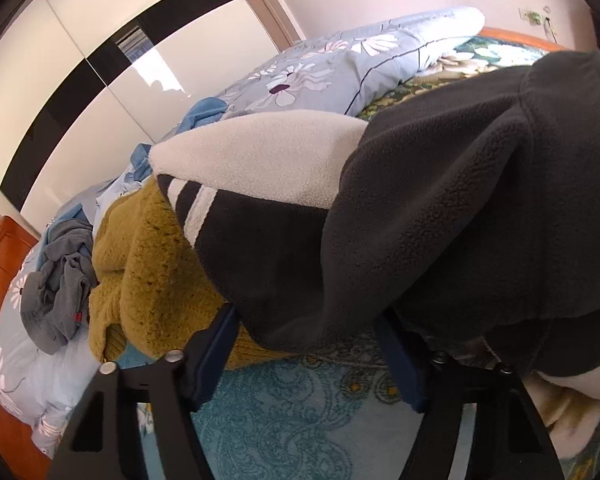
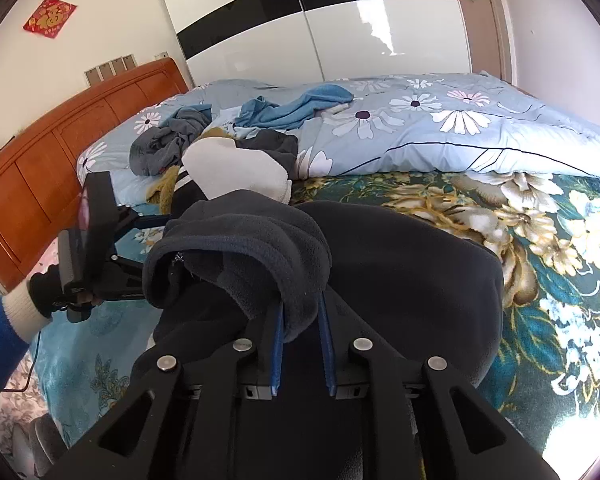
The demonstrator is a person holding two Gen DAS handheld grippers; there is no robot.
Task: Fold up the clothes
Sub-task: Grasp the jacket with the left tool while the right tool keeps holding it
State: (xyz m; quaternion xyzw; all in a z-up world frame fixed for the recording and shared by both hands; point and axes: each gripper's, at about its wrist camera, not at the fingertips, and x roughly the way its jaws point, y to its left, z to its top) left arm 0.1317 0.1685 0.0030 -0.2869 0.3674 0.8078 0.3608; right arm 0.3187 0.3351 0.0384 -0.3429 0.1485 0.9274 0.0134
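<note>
A dark grey fleece jacket (image 2: 412,272) with cream panels (image 1: 260,156) lies on the bed. My right gripper (image 2: 300,316) is shut on a bunched fold of its dark fleece (image 2: 296,280). My left gripper (image 1: 308,320) stands with its jaws wide apart under the jacket's dark sleeve (image 1: 284,264), which drapes over the gap and hides the fingertips. The left gripper also shows in the right wrist view (image 2: 100,240), held by a gloved hand at the jacket's left side.
A mustard knit sweater (image 1: 148,264) lies under the jacket. A crumpled grey garment (image 1: 60,284) and blue clothes (image 2: 300,108) lie further back. A light blue floral duvet (image 2: 440,128) is heaped on the bed, a wooden headboard (image 2: 60,152) on the left.
</note>
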